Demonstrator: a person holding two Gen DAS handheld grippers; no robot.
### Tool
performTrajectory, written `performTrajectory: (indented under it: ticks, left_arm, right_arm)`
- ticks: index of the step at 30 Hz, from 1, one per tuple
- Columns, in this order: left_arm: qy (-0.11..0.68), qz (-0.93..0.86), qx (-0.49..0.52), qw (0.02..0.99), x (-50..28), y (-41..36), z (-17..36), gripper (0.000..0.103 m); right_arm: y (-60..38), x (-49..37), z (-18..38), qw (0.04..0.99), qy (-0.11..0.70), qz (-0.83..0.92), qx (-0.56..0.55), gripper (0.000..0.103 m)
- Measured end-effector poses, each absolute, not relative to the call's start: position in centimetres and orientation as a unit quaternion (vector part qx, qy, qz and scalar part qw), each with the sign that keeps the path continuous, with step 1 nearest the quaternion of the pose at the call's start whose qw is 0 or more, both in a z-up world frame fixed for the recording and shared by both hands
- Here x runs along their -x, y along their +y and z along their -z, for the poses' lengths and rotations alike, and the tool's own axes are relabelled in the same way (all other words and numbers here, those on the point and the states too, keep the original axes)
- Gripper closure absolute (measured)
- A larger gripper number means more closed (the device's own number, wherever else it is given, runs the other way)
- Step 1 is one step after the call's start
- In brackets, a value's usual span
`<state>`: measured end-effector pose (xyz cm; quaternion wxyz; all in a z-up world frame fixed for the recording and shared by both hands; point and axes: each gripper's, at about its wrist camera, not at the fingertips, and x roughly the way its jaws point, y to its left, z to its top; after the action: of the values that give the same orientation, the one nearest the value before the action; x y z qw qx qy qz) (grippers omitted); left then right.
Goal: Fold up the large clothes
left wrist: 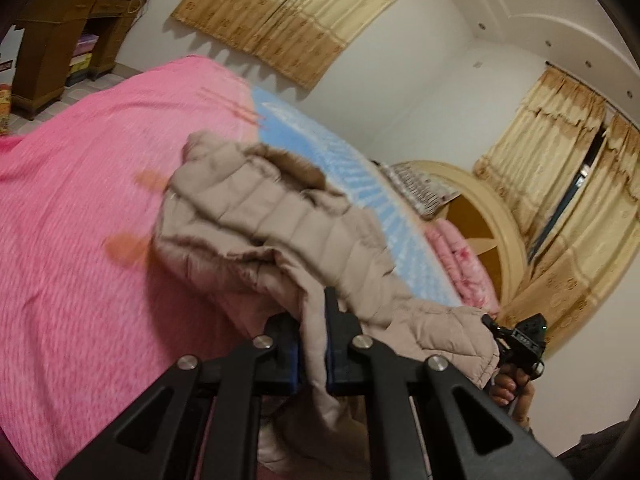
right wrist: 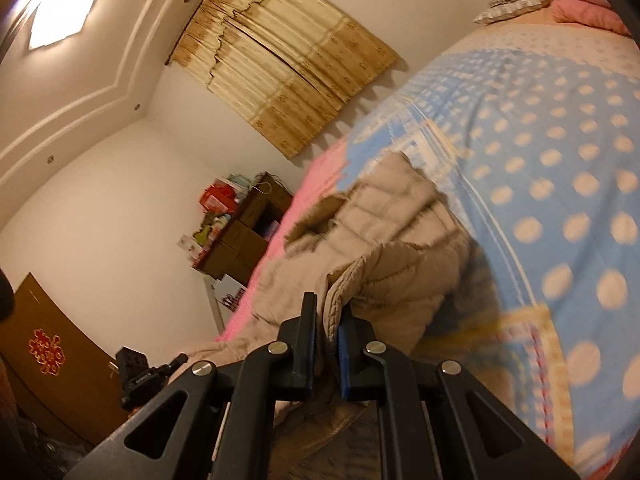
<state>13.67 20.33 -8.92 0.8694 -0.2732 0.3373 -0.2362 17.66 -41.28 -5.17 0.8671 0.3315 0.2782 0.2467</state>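
A beige quilted puffer jacket (left wrist: 256, 208) with a brown fur-trimmed hood lies bunched on the bed, partly lifted off the pink cover. My left gripper (left wrist: 316, 312) is shut on a fold of the jacket's edge, fabric pinched between its black fingers. In the right wrist view the same jacket (right wrist: 400, 264) drapes up toward me, and my right gripper (right wrist: 328, 320) is shut on another edge of it. The right gripper also shows in the left wrist view (left wrist: 520, 340), held by a hand at the jacket's far corner.
The bed carries a pink cover (left wrist: 80, 220) and a blue polka-dot sheet (right wrist: 560, 160). A round wooden headboard (left wrist: 480, 216), pillows and pink bedding sit at its head. A brown desk (left wrist: 60, 40) piled with boxes stands by the wall. Curtains (left wrist: 288, 12) hang behind.
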Motion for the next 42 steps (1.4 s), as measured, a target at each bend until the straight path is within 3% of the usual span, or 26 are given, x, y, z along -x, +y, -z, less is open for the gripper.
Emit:
performTrajectory:
  ticks: [9, 19, 26, 30, 31, 33, 34, 35, 40, 42]
  left_arm:
    - [0.310, 0.260, 0.336, 0.851, -19.0, 22.1, 6.3, 0.095]
    - [0.331, 0.231, 0.443, 0.801, -28.7, 25.2, 7.8, 0.095]
    - [0.391, 0.164, 0.443, 0.790, -37.7, 25.9, 10.8, 0.093]
    - [0.445, 0.116, 0.448, 0.767, -42.2, 25.7, 15.2, 0.084]
    - [0.451, 0.109, 0.460, 0.757, -42.9, 25.7, 16.5, 0.084]
    - [0.452, 0.101, 0.453, 0.761, -43.1, 25.3, 16.8, 0.080]
    - [0.446, 0.102, 0.454, 0.765, -42.8, 25.2, 16.5, 0.075]
    - [0.438, 0.105, 0.452, 0.770, -42.3, 25.2, 15.9, 0.071]
    - [0.382, 0.078, 0.435, 0.812, -39.2, 26.7, 11.9, 0.034]
    - [0.349, 0.067, 0.421, 0.835, -37.5, 26.9, 10.2, 0.031]
  right_arm:
    - [-40.2, -25.0, -2.5, 0.871, 0.240, -0.277, -0.328, 0.095]
    - [-38.1, -37.8, -5.6, 0.863, 0.270, -0.242, -0.353, 0.096]
    - [-36.1, -48.7, -3.6, 0.871, 0.308, -0.165, -0.346, 0.096]
    - [-34.3, -56.2, 1.7, 0.872, 0.363, -0.106, -0.310, 0.095]
    - [-33.9, -57.8, 3.2, 0.873, 0.375, -0.086, -0.298, 0.092]
    - [-33.1, -59.8, 5.5, 0.880, 0.385, -0.056, -0.274, 0.070]
    - [-32.8, -60.2, 6.2, 0.880, 0.388, -0.054, -0.267, 0.043]
    - [-32.4, -60.5, 6.7, 0.882, 0.387, -0.062, -0.261, 0.025]
    - [-29.4, -58.2, 4.6, 0.931, 0.333, -0.058, -0.138, 0.024]
    - [-29.0, -56.1, 2.7, 0.945, 0.299, -0.054, -0.126, 0.024]
